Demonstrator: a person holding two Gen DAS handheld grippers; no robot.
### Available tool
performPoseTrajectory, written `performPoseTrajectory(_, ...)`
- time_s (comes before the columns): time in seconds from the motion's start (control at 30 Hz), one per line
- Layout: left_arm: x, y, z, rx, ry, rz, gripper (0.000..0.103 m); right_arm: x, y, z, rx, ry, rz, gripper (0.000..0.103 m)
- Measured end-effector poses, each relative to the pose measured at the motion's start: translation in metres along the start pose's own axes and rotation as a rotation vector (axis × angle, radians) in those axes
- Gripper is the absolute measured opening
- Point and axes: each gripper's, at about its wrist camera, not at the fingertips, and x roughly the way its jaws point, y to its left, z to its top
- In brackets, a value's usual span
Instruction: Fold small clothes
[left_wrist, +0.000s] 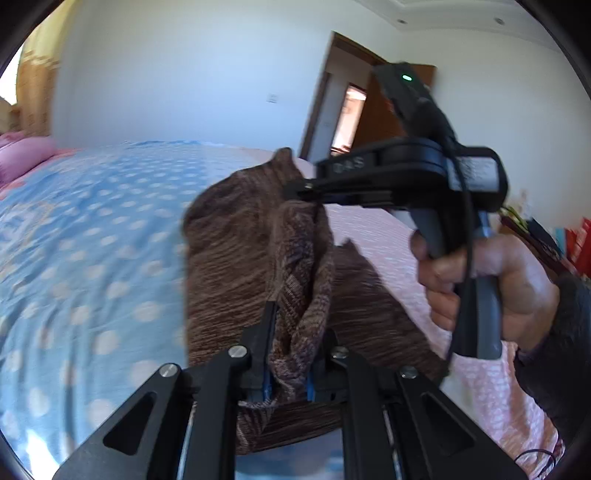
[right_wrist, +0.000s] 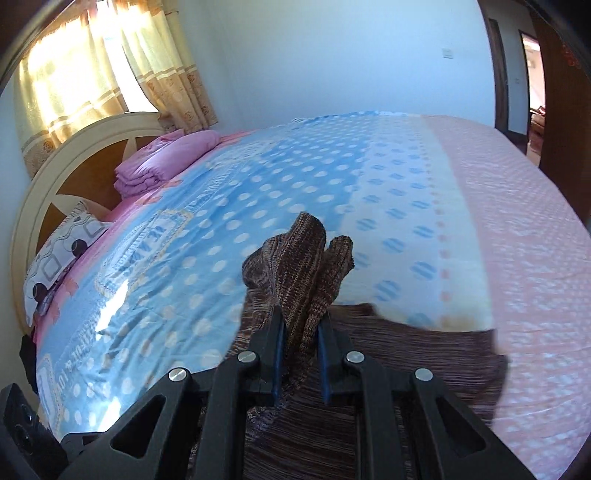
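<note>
A brown knitted garment (left_wrist: 229, 258) hangs lifted above the bed. My left gripper (left_wrist: 291, 328) is shut on a bunched edge of it at the bottom of the left wrist view. My right gripper (left_wrist: 299, 190) shows in that view too, held by a hand at the right, shut on the garment's upper edge. In the right wrist view my right gripper (right_wrist: 301, 325) is shut on a fold of the brown knit (right_wrist: 306, 266), which sticks up past the fingers. The rest of the garment (right_wrist: 406, 369) drapes below onto the bed.
A bed with a blue dotted cover (right_wrist: 258, 206) and a pink sheet (right_wrist: 535, 240) lies beneath. Folded pink bedding (right_wrist: 166, 158) and a pillow (right_wrist: 62, 251) sit by the headboard (right_wrist: 74, 155). An open doorway (left_wrist: 347, 114) is behind.
</note>
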Motion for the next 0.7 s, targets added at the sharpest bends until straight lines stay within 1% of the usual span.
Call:
performPoseTrajectory(0.07, 0.014, -0.023, 0.0, 0.039, 0.021, -0.043, 0.013, -0.007, -0.024, -0.006, 0.019, 0.001, -0.025, 0.016)
performPoseTrajectory(0.17, 0.036, -0.048, -0.004, 0.081, 0.06, -0.084, 0.013, -0.01, -0.058, -0.019, 0.07, 0.008, -0.05, 0.016)
performPoseTrajectory(0.3, 0.058, -0.062, -0.007, 0.076, 0.112, -0.118, 0.013, -0.01, -0.094, -0.037, 0.13, 0.018, -0.071, 0.016)
performPoseTrajectory(0.4, 0.071, -0.067, -0.009, 0.081, 0.14, -0.111, 0.013, -0.008, -0.114, -0.05, 0.171, 0.025, -0.067, 0.016)
performPoseTrajectory(0.47, 0.08, -0.065, -0.007, 0.08, 0.15, -0.101, 0.013, -0.007, -0.12, -0.056, 0.183, 0.025, -0.062, 0.016)
performPoseTrajectory(0.7, 0.094, -0.072, -0.003, 0.069, 0.185, -0.059, 0.013, -0.005, -0.118, -0.057, 0.165, 0.02, -0.062, 0.016)
